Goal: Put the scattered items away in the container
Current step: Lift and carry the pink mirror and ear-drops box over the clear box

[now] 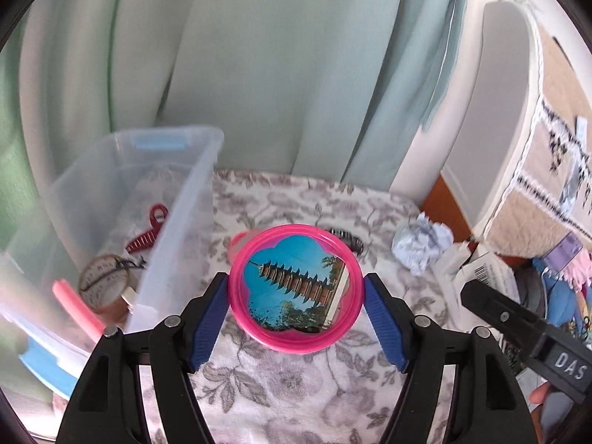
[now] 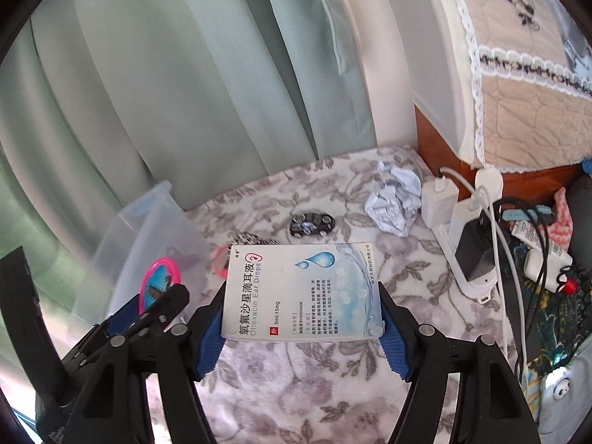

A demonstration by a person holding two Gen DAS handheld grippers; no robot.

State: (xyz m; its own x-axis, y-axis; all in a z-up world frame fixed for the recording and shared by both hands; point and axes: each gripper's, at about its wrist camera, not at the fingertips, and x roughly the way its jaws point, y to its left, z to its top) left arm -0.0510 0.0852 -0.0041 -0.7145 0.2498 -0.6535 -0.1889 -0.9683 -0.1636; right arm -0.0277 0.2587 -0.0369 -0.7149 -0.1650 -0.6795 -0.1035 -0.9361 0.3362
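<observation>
Left wrist view: left gripper [image 1: 296,301] is clamping pink round mirror [image 1: 295,288], face up, above floral blanket [image 1: 281,388] beside clear bin [image 1: 177,199]; right gripper [image 2: 301,314] is gripping ear-drops box [image 2: 301,292], long axis crosswise btwn pads.

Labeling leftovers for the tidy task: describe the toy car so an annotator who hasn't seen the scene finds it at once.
Start at the clear plastic bin at the left of the floral blanket. On the blanket to its right, towards the green curtain, lies the toy car, just left of the crumpled white paper. It is small, dark and glossy with silver wheels, unlike anything beside it.
</observation>
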